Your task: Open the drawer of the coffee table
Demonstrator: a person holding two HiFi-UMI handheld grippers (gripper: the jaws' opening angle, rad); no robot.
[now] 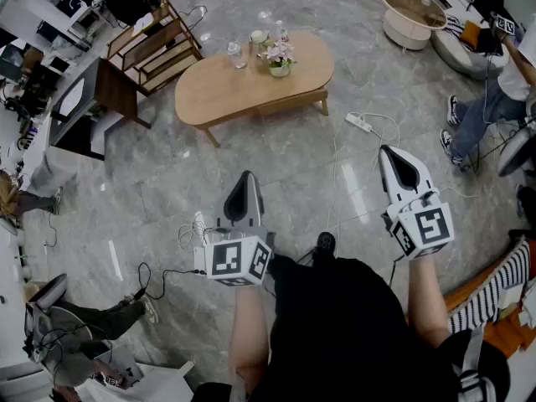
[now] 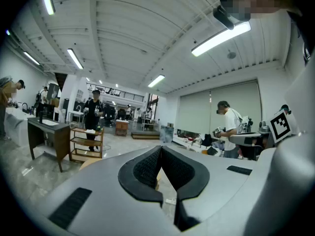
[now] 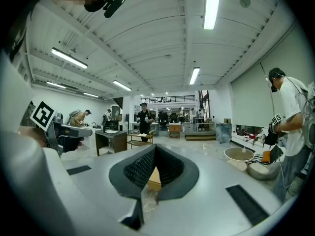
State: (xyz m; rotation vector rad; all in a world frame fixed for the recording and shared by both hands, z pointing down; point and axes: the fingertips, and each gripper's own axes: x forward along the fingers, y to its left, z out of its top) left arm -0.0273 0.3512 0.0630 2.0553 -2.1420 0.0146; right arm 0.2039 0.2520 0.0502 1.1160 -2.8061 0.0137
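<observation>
1. Grey marble floor (image 1: 167, 191), busy open workroom.
2. Closest: left gripper (image 1: 245, 178) and right gripper (image 1: 391, 152), both with jaws fully together, gripping nothing.
3. Ahead of both tips, well apart: oval wooden coffee table (image 1: 226, 90), drawer (image 1: 289, 105) closed under top.
4. Beyond, on tabletop: glass (image 1: 235, 54), flowers (image 1: 278, 55).

The left tongs (image 1: 246, 178) and right tongs (image 1: 392, 152) hang closed and empty over the grey floor (image 1: 159, 191), well apart from the oval wooden worktop (image 1: 219, 92), whose drawer (image 1: 289, 104) sits shut; a flower pot (image 1: 279, 58) and a glass (image 1: 237, 54) stand on it.
</observation>
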